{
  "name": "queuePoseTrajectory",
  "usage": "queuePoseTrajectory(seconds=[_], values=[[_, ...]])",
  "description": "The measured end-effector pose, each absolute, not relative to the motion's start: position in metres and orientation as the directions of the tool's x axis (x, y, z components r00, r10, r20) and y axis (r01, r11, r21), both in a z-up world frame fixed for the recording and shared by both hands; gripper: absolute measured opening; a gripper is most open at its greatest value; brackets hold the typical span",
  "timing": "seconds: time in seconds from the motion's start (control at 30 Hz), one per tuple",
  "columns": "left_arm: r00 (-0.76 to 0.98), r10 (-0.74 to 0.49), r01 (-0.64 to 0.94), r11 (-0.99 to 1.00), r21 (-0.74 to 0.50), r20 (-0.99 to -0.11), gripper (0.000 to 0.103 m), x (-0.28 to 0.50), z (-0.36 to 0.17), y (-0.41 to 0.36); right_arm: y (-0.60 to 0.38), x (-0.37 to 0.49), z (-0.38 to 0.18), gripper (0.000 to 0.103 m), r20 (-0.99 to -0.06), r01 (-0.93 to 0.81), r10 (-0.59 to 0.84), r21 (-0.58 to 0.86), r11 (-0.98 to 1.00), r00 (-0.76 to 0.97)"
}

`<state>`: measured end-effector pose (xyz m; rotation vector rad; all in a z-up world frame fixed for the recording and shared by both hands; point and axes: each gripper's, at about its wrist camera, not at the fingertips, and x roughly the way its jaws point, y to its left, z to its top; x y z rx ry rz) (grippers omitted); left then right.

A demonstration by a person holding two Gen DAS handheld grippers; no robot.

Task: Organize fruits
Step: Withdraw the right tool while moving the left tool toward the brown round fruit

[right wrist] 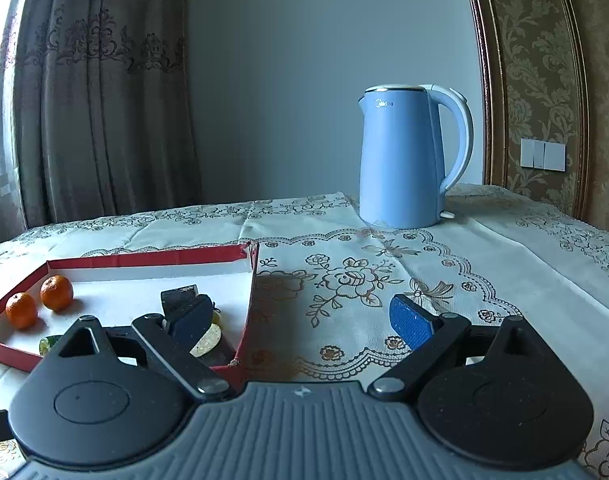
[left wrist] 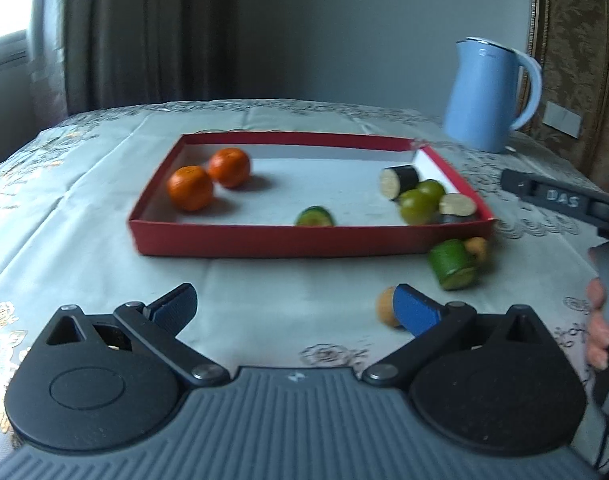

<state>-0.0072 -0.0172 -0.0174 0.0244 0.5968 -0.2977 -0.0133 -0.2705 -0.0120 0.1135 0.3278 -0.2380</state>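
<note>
Blue-padded, the right gripper (right wrist: 304,316) stands wide open, holding nothing, its left finger over the red tray (right wrist: 144,258) above what looks like dark eggplant pieces (right wrist: 212,344). Two oranges (right wrist: 56,292) lie farther left; a kettle (right wrist: 404,160) stands ahead. The left gripper (left wrist: 296,312) gapes empty, a tan piece (left wrist: 388,304) beside its right pad.

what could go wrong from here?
1. The green cucumber piece and tan pieces lie loose outside the red tray; the open left gripper might nudge one away.
2. The tray's right corner is crowded, so another drop there may knock pieces out.
</note>
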Motion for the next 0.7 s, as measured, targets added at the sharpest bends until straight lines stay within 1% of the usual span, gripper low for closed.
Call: queuePoseTrajectory(seconds=[0.1,0.27,0.3,0.4,0.47,0.57,0.7], values=[[0.767,-0.305,0.314,0.946,-0.084,-0.564,0.103,-0.007,-0.017,-0.027,-0.271,-0.013,-0.012,0.096,-0.335,0.251,-0.214,0.071,0.965,0.918],[0.761,-0.261,0.309,0.951,-0.022,-0.593,0.103,0.000,-0.026,-0.049,-0.270,-0.015,-0.011,0.096,-0.319,0.262,-0.229,0.065,0.963,0.920],[0.756,-0.255,0.308,0.951,-0.016,-0.603,0.100,0.002,-0.028,-0.053,-0.271,-0.015,-0.011,0.096,-0.318,0.263,-0.229,0.065,0.963,0.920],[0.743,-0.237,0.308,0.951,0.005,-0.626,0.088,0.007,-0.034,-0.060,-0.270,-0.015,-0.010,0.096,-0.318,0.261,-0.227,0.067,0.963,0.921],[0.747,-0.222,0.300,0.954,0.020,-0.626,0.088,0.007,-0.037,-0.063,-0.270,-0.015,-0.010,0.096,-0.319,0.260,-0.226,0.067,0.963,0.920],[0.753,-0.221,0.299,0.954,0.023,-0.619,0.085,0.006,-0.037,-0.065,-0.271,-0.016,-0.010,0.096,-0.316,0.255,-0.221,0.070,0.964,0.923],[0.759,-0.224,0.300,0.954,0.023,-0.611,0.077,0.007,-0.037,-0.067,-0.270,-0.016,-0.010,0.096,-0.316,0.253,-0.219,0.070,0.965,0.923]])
